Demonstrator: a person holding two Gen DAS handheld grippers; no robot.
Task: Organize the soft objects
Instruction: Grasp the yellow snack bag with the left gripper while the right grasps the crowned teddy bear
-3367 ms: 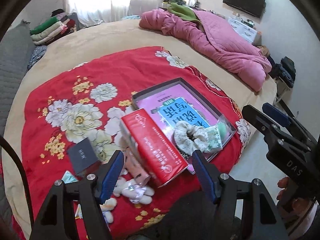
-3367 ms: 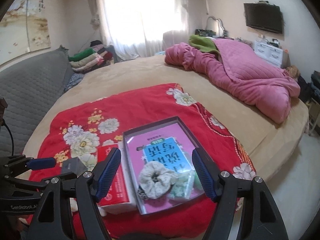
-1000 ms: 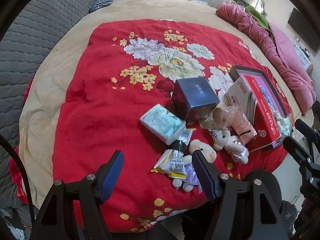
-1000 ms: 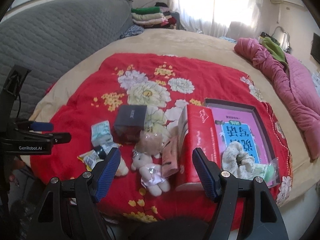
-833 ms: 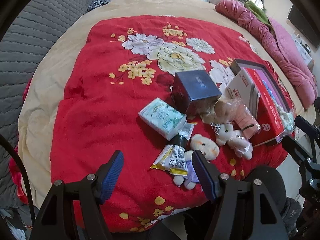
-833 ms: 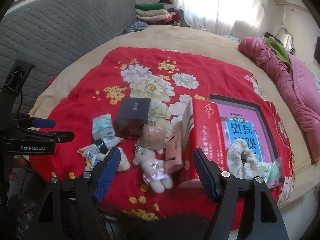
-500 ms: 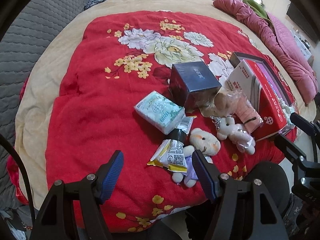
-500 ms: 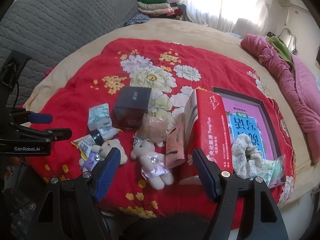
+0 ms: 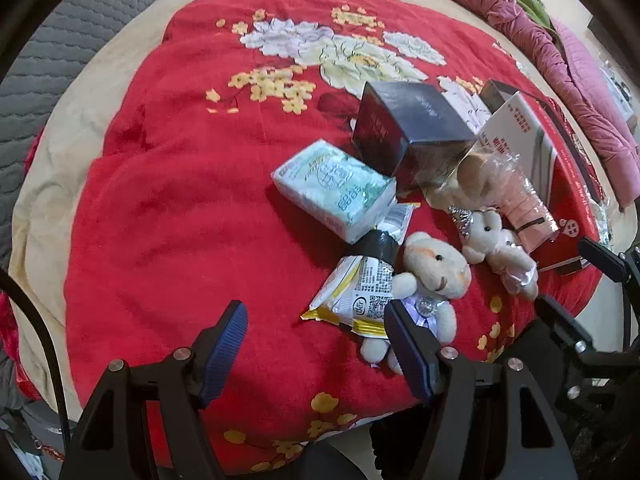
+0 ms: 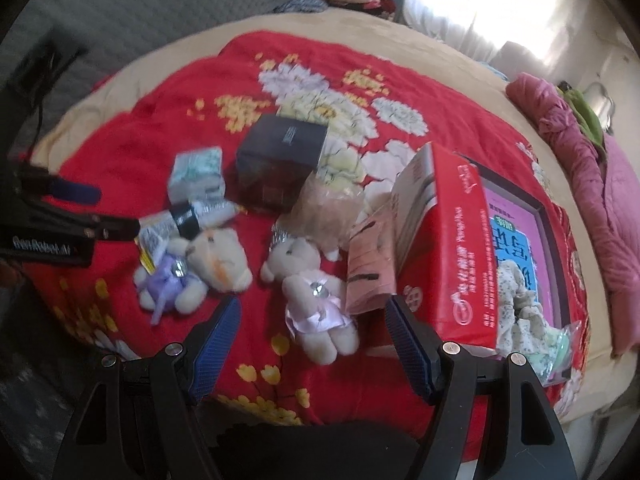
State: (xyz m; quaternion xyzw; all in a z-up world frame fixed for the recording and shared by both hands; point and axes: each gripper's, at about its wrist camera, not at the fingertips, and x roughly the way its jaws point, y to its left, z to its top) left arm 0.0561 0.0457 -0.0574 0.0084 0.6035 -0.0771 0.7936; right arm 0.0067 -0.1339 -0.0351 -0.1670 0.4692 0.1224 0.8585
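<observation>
Clear bag (image 10: 328, 208) contents blurred, perhaps another plush toy.

Both tools dropped closer to the bed since the earlier frames. Left tool (image 9: 316, 340) now low beside the purple-dressed bear (image 9: 430, 280); right tool (image 10: 314, 336) low over the pink-dressed bear (image 10: 312, 292), view rolled slightly. Items unmoved.
</observation>
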